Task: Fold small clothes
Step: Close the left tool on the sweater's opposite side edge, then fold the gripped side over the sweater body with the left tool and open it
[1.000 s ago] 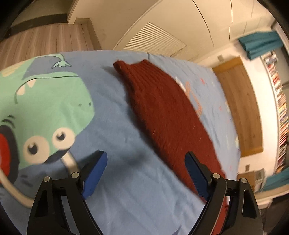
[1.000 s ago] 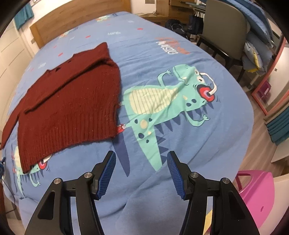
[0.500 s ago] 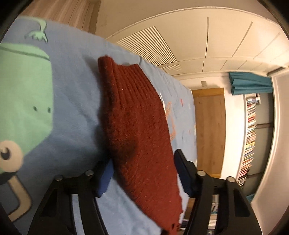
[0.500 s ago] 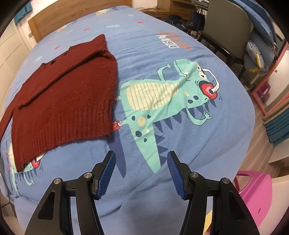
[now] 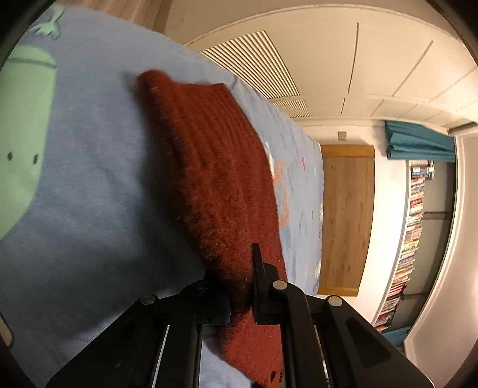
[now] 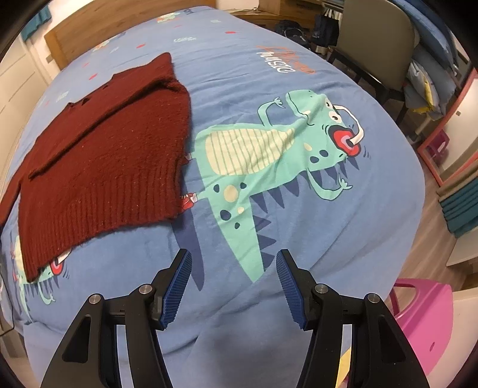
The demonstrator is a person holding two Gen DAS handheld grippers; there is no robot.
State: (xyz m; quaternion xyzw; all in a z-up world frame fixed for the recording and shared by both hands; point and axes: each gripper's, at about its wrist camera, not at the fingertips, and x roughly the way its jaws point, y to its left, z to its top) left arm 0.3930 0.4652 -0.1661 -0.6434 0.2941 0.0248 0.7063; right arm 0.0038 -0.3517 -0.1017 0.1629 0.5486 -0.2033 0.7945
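A dark red knitted sweater [image 6: 98,167] lies flat on the left part of a blue bedsheet [image 6: 298,59] printed with a green dinosaur. In the left wrist view my left gripper [image 5: 239,283] is shut on the sweater's [image 5: 209,167] sleeve edge, low against the sheet. My right gripper [image 6: 233,283] is open and empty above the bed's near edge, right of the sweater's ribbed hem.
A wooden headboard [image 6: 98,27] is at the far end. A grey chair [image 6: 373,38] and stacked bedding stand at the right. A pink plastic stool [image 6: 424,316] is by the near right corner. White cupboard doors [image 5: 343,53] and a bookshelf [image 5: 415,209] flank the left side.
My left gripper moved onto the sweater's edge and closed on it. My right gripper stayed open and barely shifted over the bed.
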